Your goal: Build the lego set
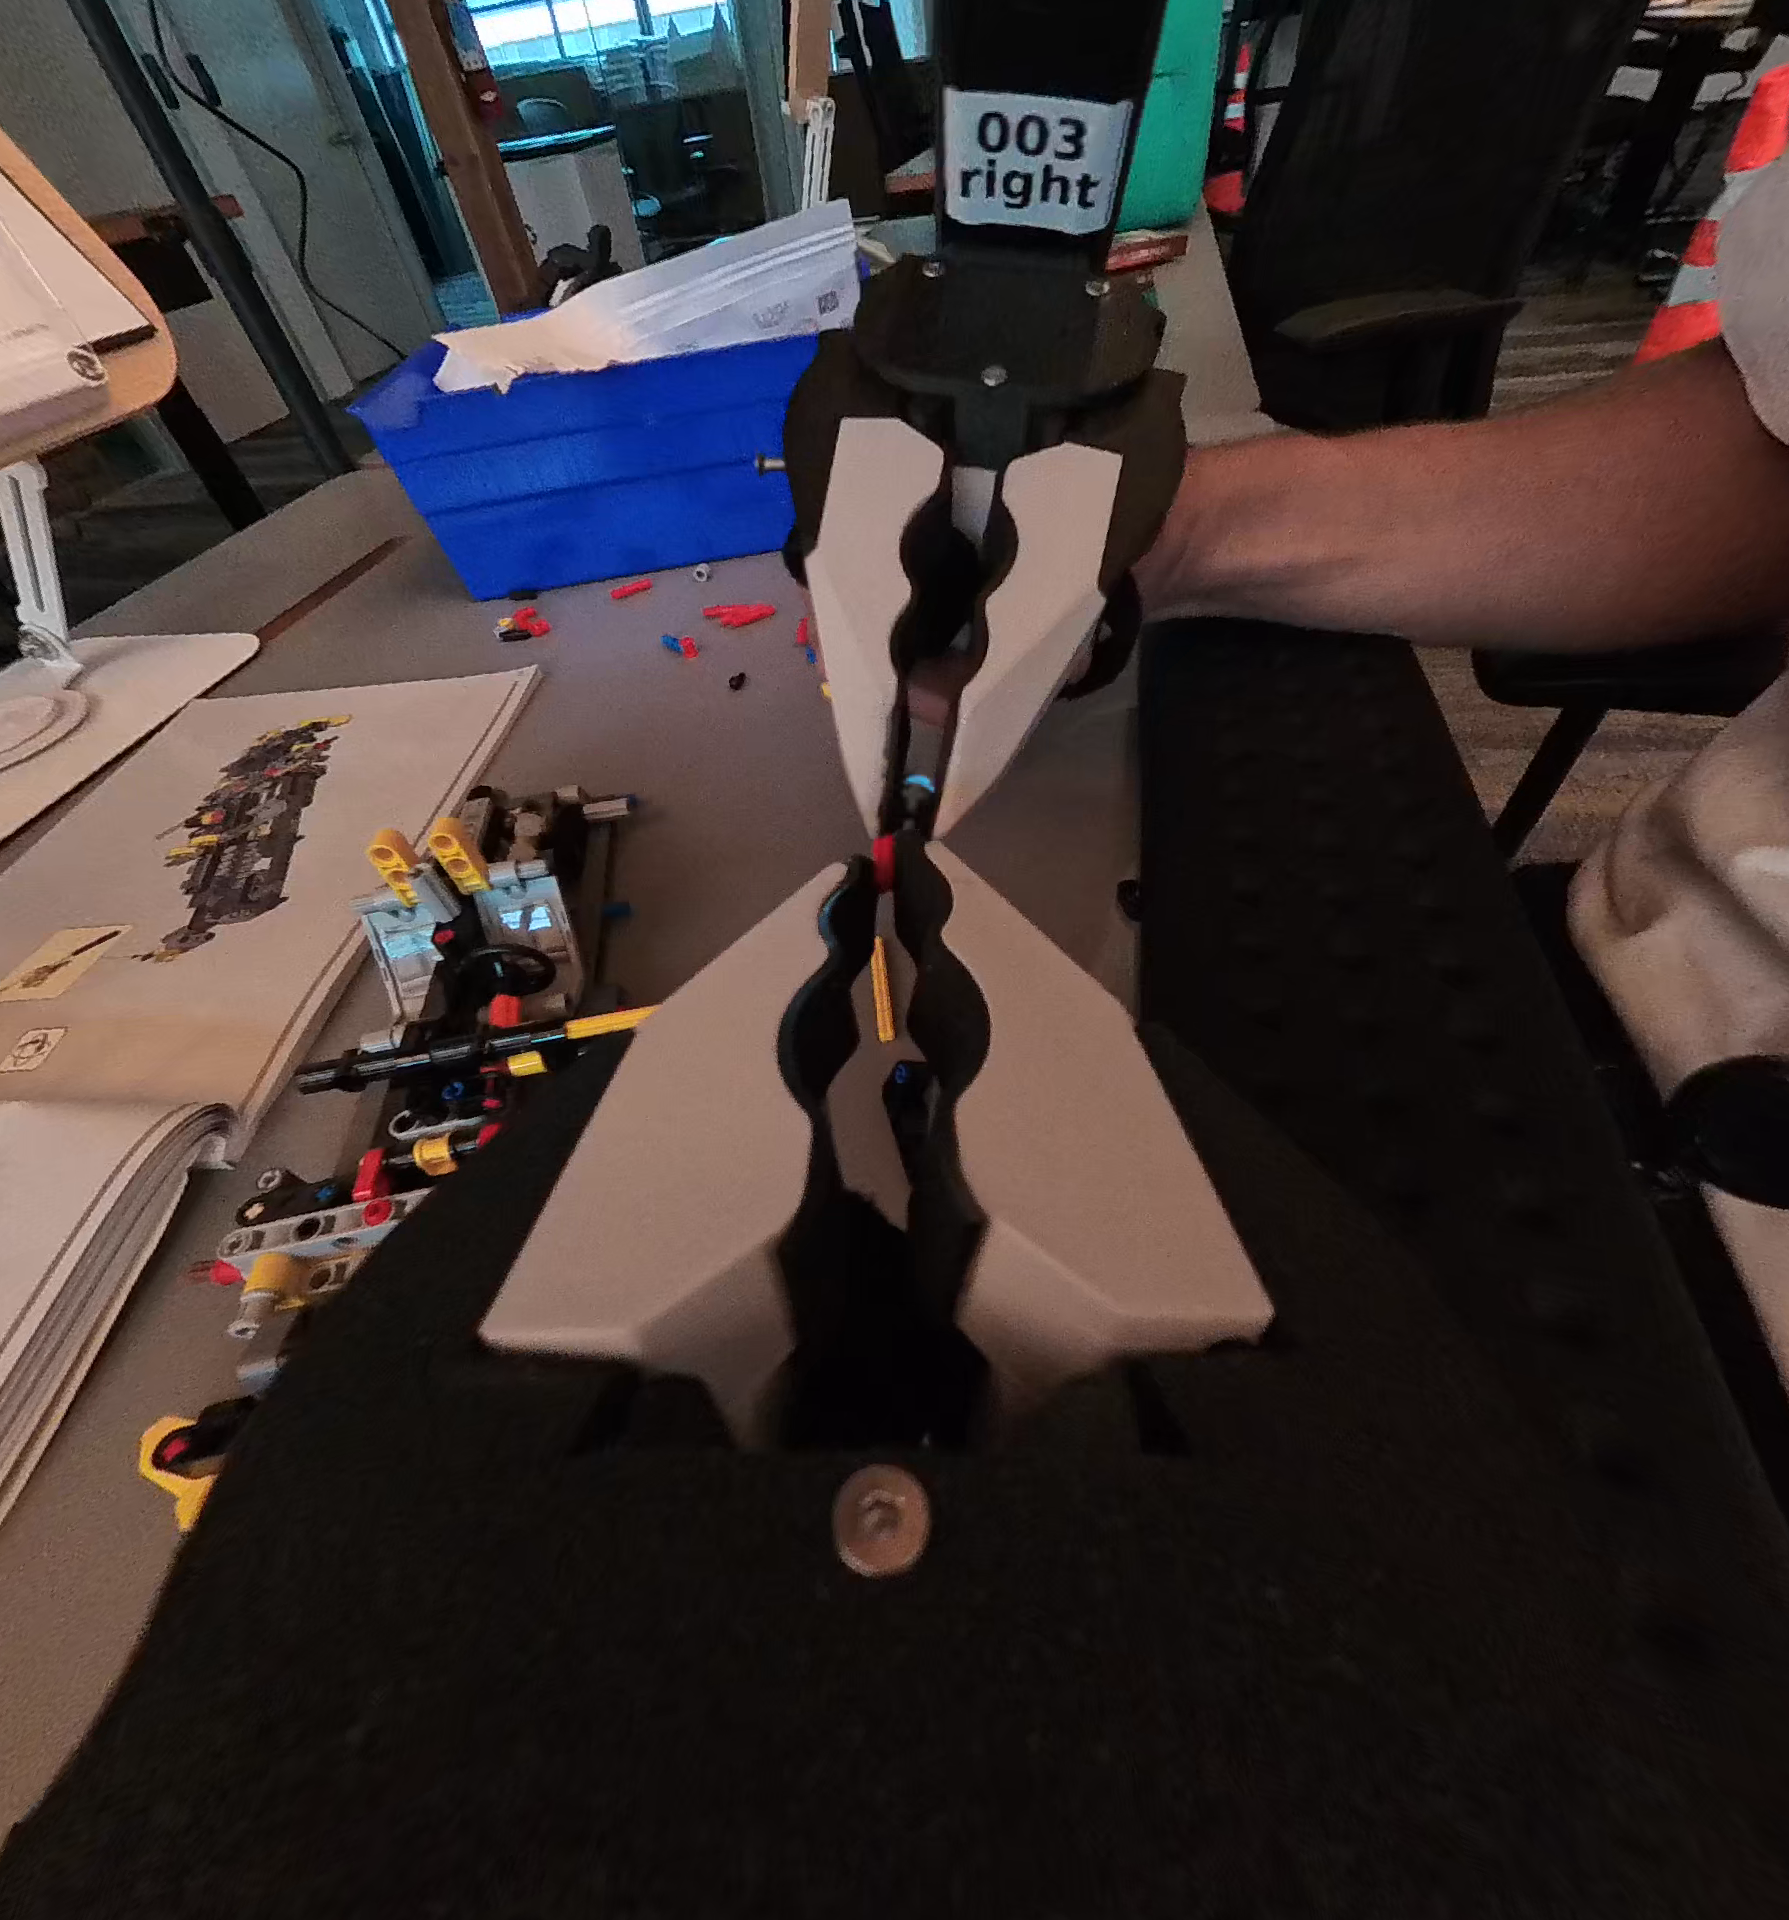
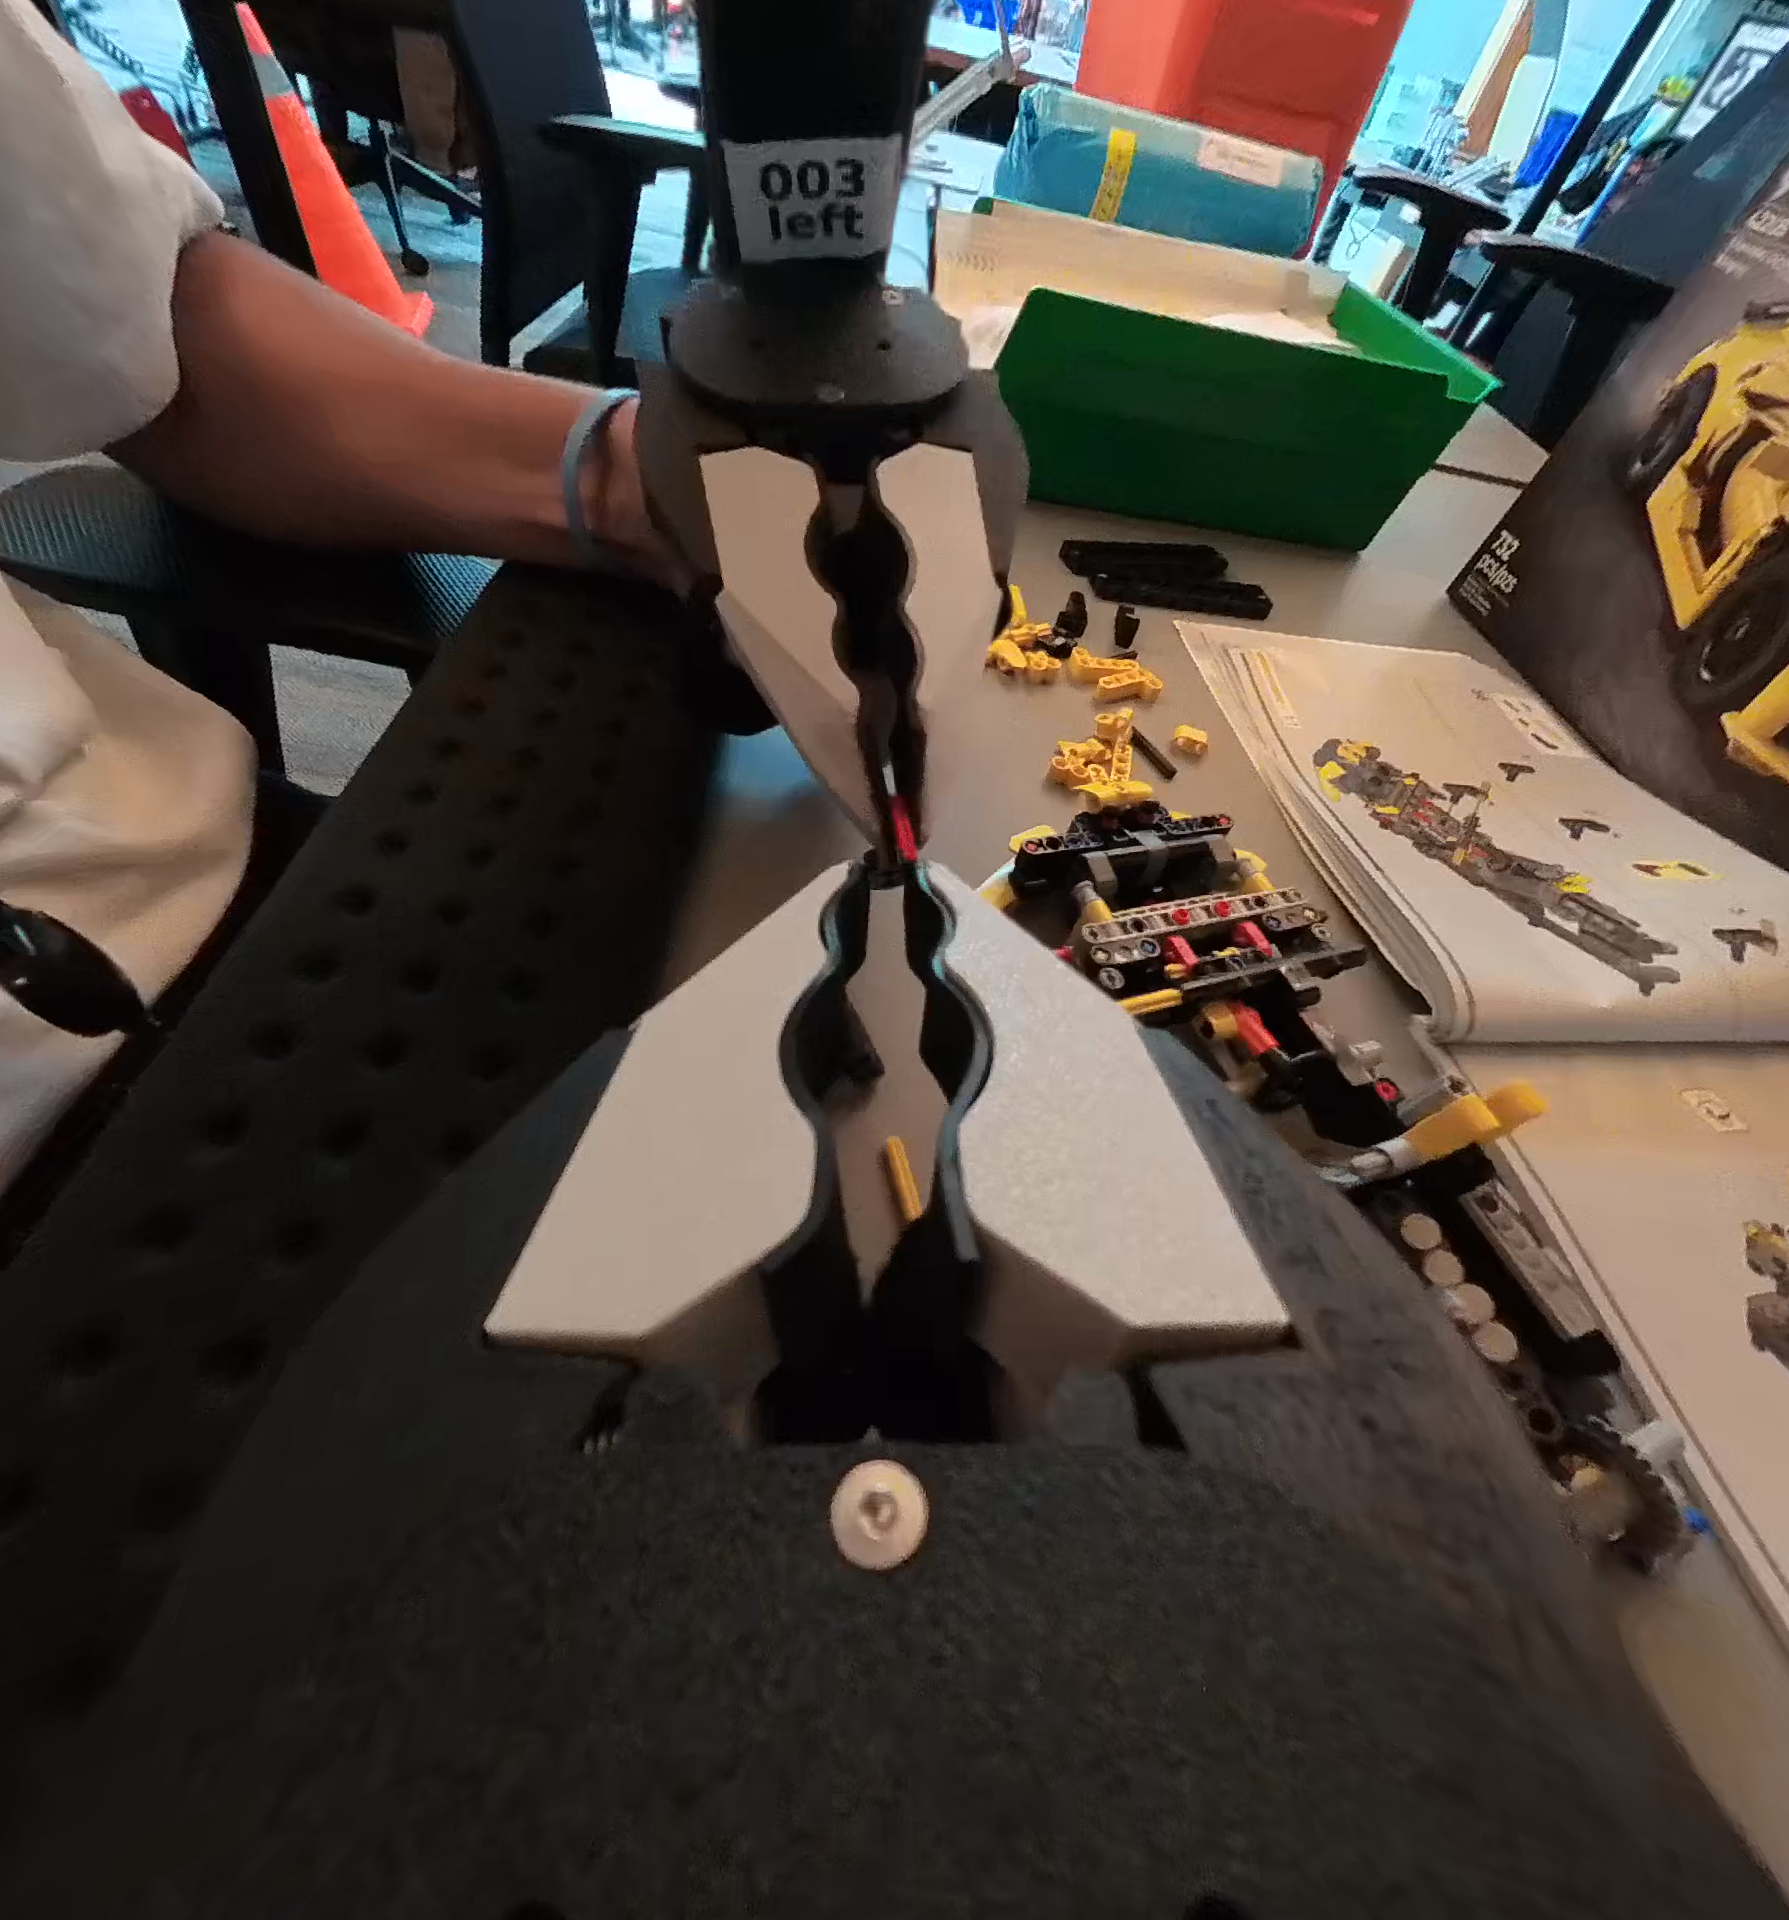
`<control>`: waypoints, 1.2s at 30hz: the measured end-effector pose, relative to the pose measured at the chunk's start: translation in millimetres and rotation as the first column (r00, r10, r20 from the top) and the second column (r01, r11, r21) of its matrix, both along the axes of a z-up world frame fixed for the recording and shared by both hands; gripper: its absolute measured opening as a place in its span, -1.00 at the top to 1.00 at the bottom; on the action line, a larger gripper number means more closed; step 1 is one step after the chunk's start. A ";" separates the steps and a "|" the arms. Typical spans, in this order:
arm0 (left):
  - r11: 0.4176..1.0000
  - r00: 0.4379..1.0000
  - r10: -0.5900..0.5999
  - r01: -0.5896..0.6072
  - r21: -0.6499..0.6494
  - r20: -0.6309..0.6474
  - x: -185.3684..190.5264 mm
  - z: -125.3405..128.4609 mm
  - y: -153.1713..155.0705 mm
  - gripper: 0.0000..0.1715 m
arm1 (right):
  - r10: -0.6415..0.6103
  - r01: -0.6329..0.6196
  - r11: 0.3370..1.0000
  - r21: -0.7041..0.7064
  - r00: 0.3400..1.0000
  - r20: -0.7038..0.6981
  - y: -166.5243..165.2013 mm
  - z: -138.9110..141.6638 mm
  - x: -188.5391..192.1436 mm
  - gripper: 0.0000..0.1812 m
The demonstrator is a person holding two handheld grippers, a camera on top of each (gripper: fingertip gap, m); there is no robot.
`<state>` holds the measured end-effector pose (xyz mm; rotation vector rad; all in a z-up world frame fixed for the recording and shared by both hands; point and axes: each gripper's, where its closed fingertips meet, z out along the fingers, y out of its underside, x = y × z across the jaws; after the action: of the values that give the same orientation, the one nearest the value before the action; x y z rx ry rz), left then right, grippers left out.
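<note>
My two grippers meet tip to tip above the table's near edge. My left gripper (image 1: 885,878) is shut on a small red piece (image 1: 882,860), which also shows in the right wrist view (image 2: 903,826). My right gripper (image 2: 883,881) is shut on a thin black piece with a blue pin (image 1: 915,788). The red piece and the black piece touch end to end. The part-built chassis (image 1: 454,997) (image 2: 1212,935) lies on the table beside the grippers. A yellow axle (image 1: 882,987) (image 2: 902,1174) lies on the table under the fingers.
Open instruction booklets (image 1: 194,883) (image 2: 1544,831) lie beside the chassis. A blue bin (image 1: 599,457), a green bin (image 2: 1212,436) and the set's box (image 2: 1752,571) stand at the back. Loose red pieces (image 1: 734,613), yellow pieces (image 2: 1098,707) and black beams (image 2: 1160,577) are scattered. A black perforated surface (image 1: 1337,935) borders the table. Left and right tips are no more than a few centimetres apart. The yellow axle (image 2: 902,1174) is about 9 cm from both grippers' fingertips.
</note>
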<state>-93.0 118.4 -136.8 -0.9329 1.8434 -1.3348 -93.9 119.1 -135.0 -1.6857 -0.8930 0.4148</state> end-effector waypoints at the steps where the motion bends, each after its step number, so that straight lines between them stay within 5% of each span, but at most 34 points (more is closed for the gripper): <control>1: 1.000 1.000 -0.004 0.004 0.008 0.003 -0.3 -0.4 -1.0 0.99 | 0.000 0.000 1.000 -0.015 1.000 0.000 0.4 -2.1 0.1 0.92; 12: 0.997 0.999 -0.039 0.040 0.069 -0.018 -2.2 -9.7 -8.5 0.99 | 0.032 -0.032 0.998 -0.060 0.999 -0.004 -4.4 -10.1 -1.1 0.93; 19: 0.999 0.999 -0.043 0.043 -0.022 -0.010 -3.0 -0.4 -7.0 0.99 | 0.004 -0.005 0.999 0.049 1.000 0.020 -1.7 -1.2 -3.0 0.92; 30: 0.999 0.997 -0.039 0.040 -0.018 0.062 -4.2 10.2 -7.4 0.99 | 0.032 -0.031 0.999 0.008 0.988 -0.153 -1.6 9.3 -6.3 0.92; 36: 0.999 0.999 -0.007 0.009 -0.047 0.040 -0.8 11.1 -3.1 0.99 | 0.005 -0.003 1.000 0.021 0.993 -0.120 1.7 7.2 -3.0 0.92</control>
<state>-93.8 115.3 -125.7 -0.9173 1.7945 -1.3978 -96.9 120.8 -127.8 -1.6223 -0.8097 0.5028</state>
